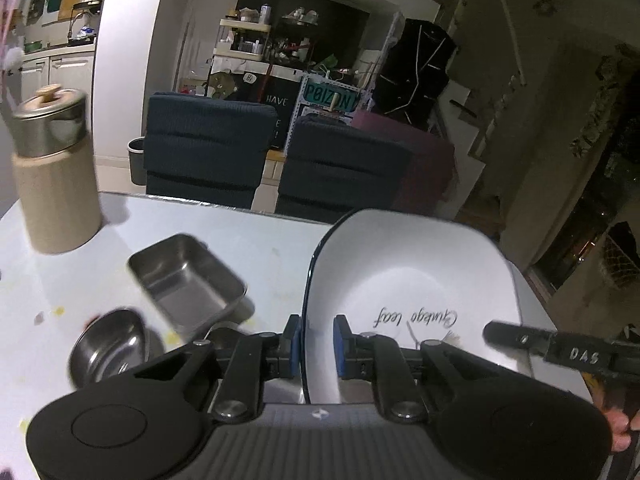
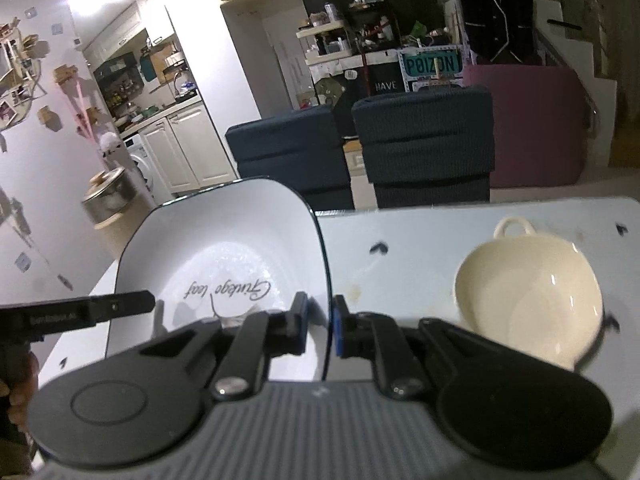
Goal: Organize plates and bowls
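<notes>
A white square plate (image 1: 412, 280) with a dark rim and script lettering is held tilted above the table by both grippers. My left gripper (image 1: 317, 346) is shut on its left rim. My right gripper (image 2: 321, 330) is shut on its right rim; the plate also shows in the right wrist view (image 2: 224, 256). A rectangular steel tray (image 1: 188, 280) and a round steel bowl (image 1: 110, 344) lie left of the plate. A cream ceramic bowl (image 2: 528, 304) with a small handle lies on the table to the right.
A beige canister with a steel lid (image 1: 52, 168) stands at the table's far left. Two dark blue chairs (image 1: 208, 148) stand behind the table's far edge (image 1: 224, 206). A maroon seat (image 2: 536, 120) is behind them.
</notes>
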Demonstrator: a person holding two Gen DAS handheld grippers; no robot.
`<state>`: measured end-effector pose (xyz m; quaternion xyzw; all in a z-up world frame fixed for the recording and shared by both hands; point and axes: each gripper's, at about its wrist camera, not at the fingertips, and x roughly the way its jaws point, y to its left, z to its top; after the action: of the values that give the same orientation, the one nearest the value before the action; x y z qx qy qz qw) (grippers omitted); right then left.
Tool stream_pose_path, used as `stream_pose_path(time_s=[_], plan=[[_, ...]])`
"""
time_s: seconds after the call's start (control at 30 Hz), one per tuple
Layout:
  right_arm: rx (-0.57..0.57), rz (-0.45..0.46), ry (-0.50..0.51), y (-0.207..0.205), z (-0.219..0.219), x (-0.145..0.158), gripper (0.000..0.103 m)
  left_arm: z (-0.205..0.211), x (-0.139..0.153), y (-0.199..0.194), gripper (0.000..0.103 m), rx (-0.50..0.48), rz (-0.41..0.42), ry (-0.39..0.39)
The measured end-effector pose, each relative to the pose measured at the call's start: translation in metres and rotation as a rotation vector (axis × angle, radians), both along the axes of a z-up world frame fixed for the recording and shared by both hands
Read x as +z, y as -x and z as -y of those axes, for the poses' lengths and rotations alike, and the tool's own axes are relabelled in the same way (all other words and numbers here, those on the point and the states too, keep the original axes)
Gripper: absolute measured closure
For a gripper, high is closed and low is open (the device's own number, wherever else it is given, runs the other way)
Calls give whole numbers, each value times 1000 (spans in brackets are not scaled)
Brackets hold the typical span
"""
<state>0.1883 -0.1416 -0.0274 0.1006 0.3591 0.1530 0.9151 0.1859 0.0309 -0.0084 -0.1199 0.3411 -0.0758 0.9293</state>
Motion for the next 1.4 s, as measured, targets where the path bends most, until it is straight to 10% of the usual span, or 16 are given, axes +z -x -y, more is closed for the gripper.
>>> stream_pose_path(time_s=[0.47,0.83,1.4], plan=[[18,-223,2,90,-42,-42,87,-44,-56,93,86,-5,-161,28],[108,-391,94,91,-86,-96,87,-72,-115,90,86,17,-343,20],[81,-463,155,73,-109,-129,86,-67,-136,68,85,-14,-370,-44]])
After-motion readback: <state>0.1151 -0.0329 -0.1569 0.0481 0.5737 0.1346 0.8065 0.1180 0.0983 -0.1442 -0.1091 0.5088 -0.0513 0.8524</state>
